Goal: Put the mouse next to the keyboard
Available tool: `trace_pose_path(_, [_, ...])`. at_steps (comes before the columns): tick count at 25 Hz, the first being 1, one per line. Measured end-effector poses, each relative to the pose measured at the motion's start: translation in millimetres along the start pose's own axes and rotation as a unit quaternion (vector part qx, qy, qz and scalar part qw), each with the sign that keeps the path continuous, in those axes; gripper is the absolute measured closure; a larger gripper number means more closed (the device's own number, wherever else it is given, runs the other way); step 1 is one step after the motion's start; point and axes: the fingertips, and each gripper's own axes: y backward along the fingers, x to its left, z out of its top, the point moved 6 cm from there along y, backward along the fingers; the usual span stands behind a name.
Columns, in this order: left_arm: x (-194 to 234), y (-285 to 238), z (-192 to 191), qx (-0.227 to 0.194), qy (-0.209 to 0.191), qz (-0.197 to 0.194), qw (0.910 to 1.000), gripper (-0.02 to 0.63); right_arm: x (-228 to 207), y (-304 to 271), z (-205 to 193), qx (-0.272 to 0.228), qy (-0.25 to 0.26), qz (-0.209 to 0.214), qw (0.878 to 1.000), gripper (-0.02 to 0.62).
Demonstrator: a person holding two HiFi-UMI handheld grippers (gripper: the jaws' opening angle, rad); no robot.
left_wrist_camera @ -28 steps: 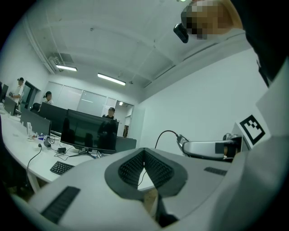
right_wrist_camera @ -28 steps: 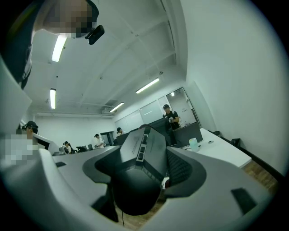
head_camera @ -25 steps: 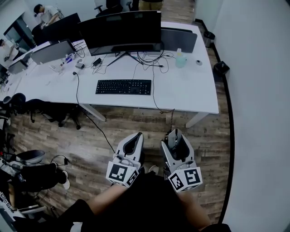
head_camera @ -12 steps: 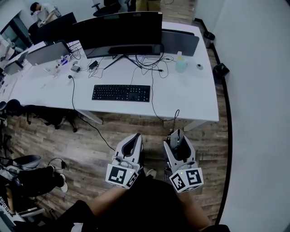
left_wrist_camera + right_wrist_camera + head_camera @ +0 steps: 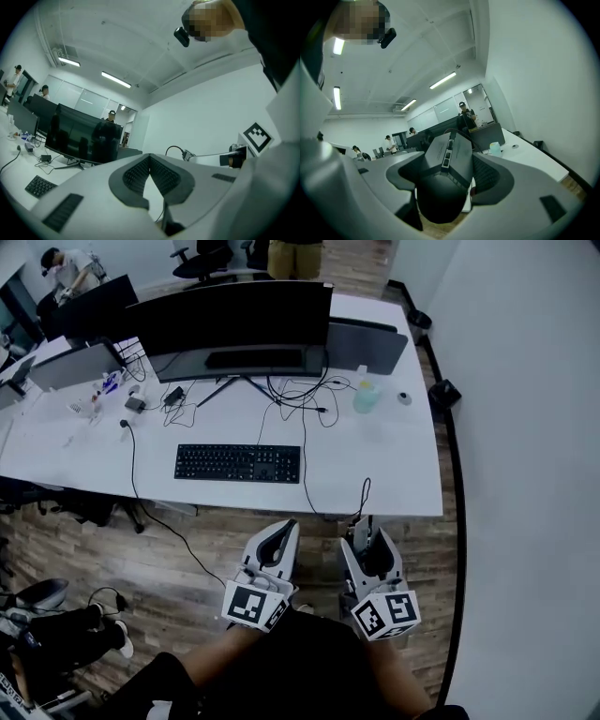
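The black keyboard [image 5: 237,463] lies on the white desk [image 5: 394,465] in front of a wide dark monitor [image 5: 234,320]; the left gripper view shows it low at the left [image 5: 40,186]. My right gripper [image 5: 363,523] is shut on the black mouse [image 5: 445,178], held above the wood floor just short of the desk's front edge. The mouse's cable [image 5: 364,491] curls up toward the desk. My left gripper [image 5: 288,525] hangs beside the right one, its jaws closed tip to tip [image 5: 150,158] with nothing between them. Both grippers are to the right of the keyboard and nearer to me.
A pale bottle [image 5: 365,397] and a small round object [image 5: 403,398] stand at the desk's back right, among loose cables [image 5: 291,390]. A white wall [image 5: 525,427] runs along the right. Chairs [image 5: 56,624] stand at the lower left; people work at the far desks.
The desk and keyboard have come nearer and slid down in the head view. Both grippers keep their places in front of me, the right one still holding the mouse.
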Motion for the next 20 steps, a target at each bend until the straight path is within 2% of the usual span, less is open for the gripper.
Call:
trace_pose_path(7, [46,-46,7,0.002,0.004,-0.036,0.9993,0.603,-5,-56,17,-0.005,0.009,-0.038,0.999,0.270])
trace_pose_path(17, [111,-77,7,0.017,0.023,-0.047,0.9985,0.603,3,-120,23,0.000,0.018,-0.064,0.998,0.270])
trace_pose_path(20, [124,-80,8,0.010,0.022,-0.052,0.9983,0.603,7,-131,24,0.001,0.018,-0.071,0.997,0.270])
